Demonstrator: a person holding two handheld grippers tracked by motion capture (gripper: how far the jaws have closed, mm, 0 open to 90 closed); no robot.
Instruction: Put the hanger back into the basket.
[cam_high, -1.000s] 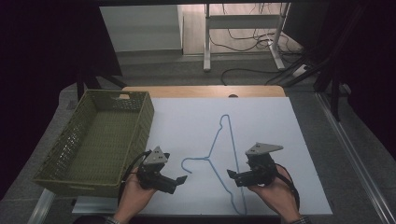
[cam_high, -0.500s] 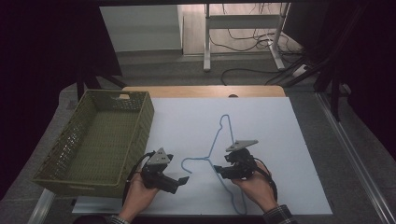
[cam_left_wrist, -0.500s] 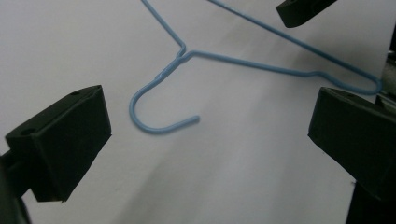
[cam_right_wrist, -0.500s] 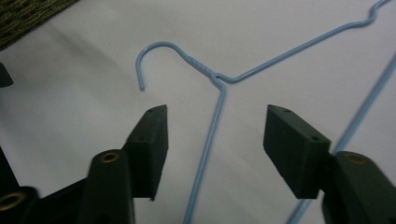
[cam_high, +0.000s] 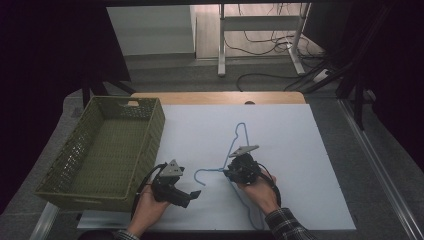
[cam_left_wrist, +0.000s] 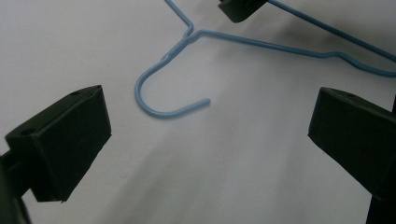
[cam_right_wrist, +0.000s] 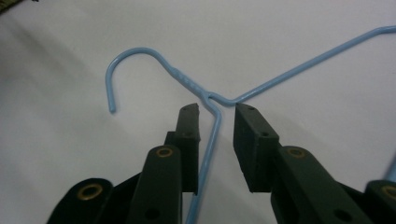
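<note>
**Right gripper closing in on the hanger's neck**

The blue hanger (cam_high: 235, 165) is lying flat on the white table (cam_high: 300, 150), its hook (cam_left_wrist: 159, 100) pointing toward the left gripper (cam_high: 192, 194) and the green basket (cam_high: 107, 150) sitting just left of the sheet. Nothing is lifted yet: the wire is still resting on the table and the basket is standing empty, so the grasp, the lift and any placing all appear to be left.

The right gripper (cam_right_wrist: 217, 116) is straddling one shoulder wire just below the twisted neck. Its jaws have just been closing and are now standing narrow, the wire between them with a sliver of gap on each side, so they are not yet pinching it. The right hand is reaching in low from the near edge, gripper pointing toward the hook.

The left gripper is waiting wide, low over bare table, just short of the hook.
</note>
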